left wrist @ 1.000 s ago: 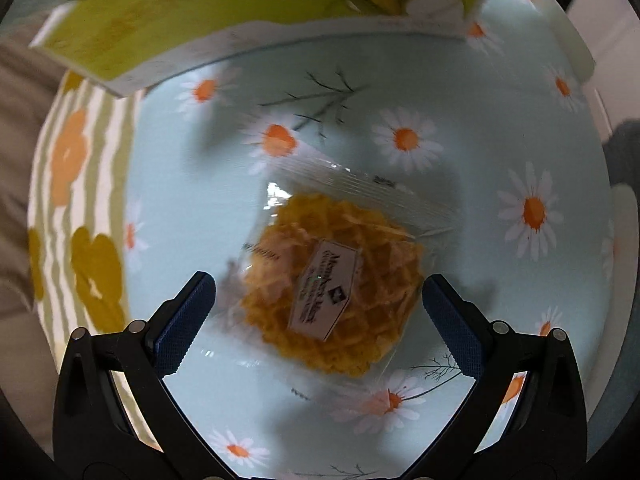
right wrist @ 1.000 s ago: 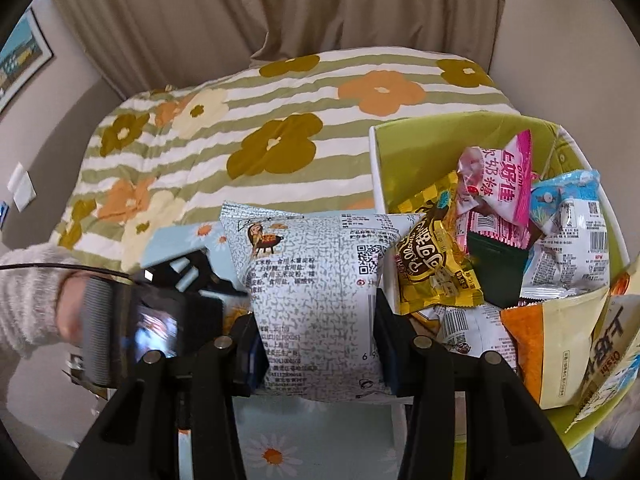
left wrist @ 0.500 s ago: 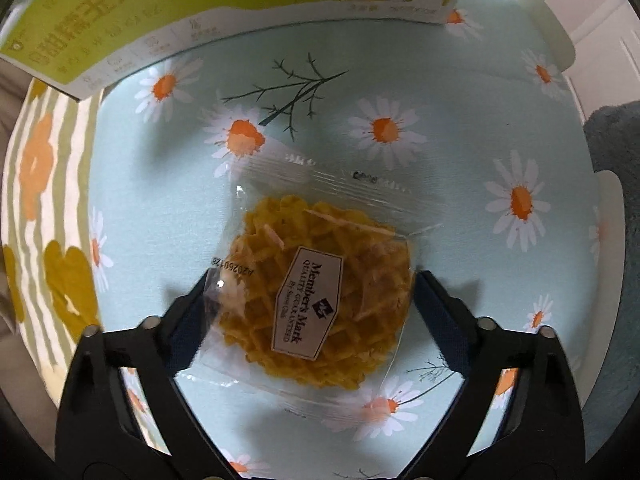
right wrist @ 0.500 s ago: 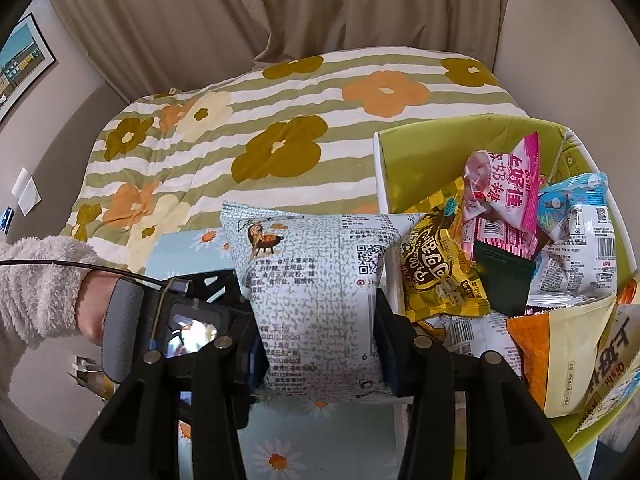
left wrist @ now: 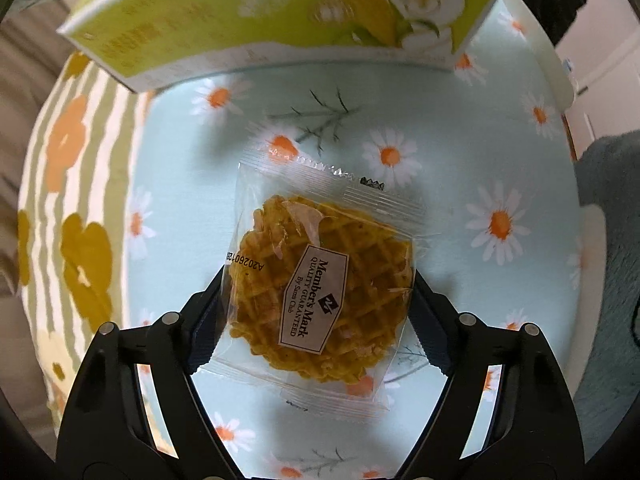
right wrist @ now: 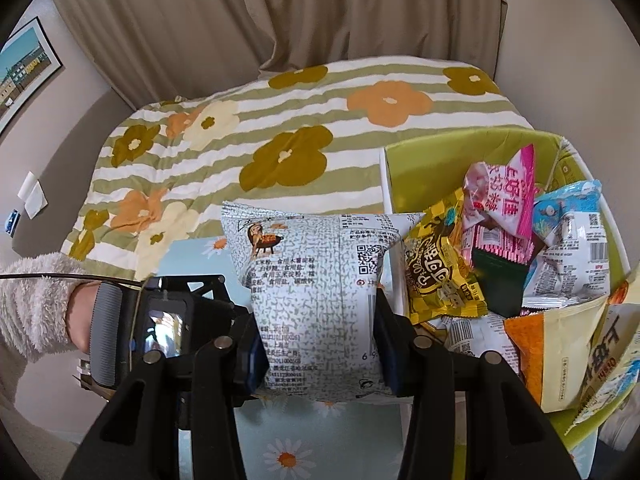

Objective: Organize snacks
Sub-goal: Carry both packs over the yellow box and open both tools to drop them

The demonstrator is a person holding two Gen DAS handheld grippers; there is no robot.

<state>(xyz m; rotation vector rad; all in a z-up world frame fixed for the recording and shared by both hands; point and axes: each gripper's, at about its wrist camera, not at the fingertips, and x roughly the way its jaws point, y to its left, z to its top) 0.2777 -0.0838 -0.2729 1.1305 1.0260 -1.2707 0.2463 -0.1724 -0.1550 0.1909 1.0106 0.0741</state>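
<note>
In the left wrist view my left gripper [left wrist: 316, 320] is shut on a clear packet with a round golden waffle [left wrist: 320, 292] labelled Member's Mark, held above the daisy-print tablecloth [left wrist: 460, 120]. In the right wrist view my right gripper [right wrist: 320, 344] is shut on a silver-grey snack bag [right wrist: 316, 292] with black print and a QR code, held up just left of the green box [right wrist: 424, 160] full of snack packets. The left gripper's body [right wrist: 156, 328] and the hand holding it show at the lower left of that view.
The green box [left wrist: 280, 12] with a white bear print stands at the far edge of the cloth. It holds pink [right wrist: 508, 196], yellow [right wrist: 436, 276], blue-white [right wrist: 572, 240] and orange-cream [right wrist: 568, 344] packets. A striped flower bedspread [right wrist: 280, 152] lies behind.
My left gripper has closed from wide open onto the waffle packet and lifted it off the cloth. My right gripper has kept its hold on the silver bag, hardly moving.
</note>
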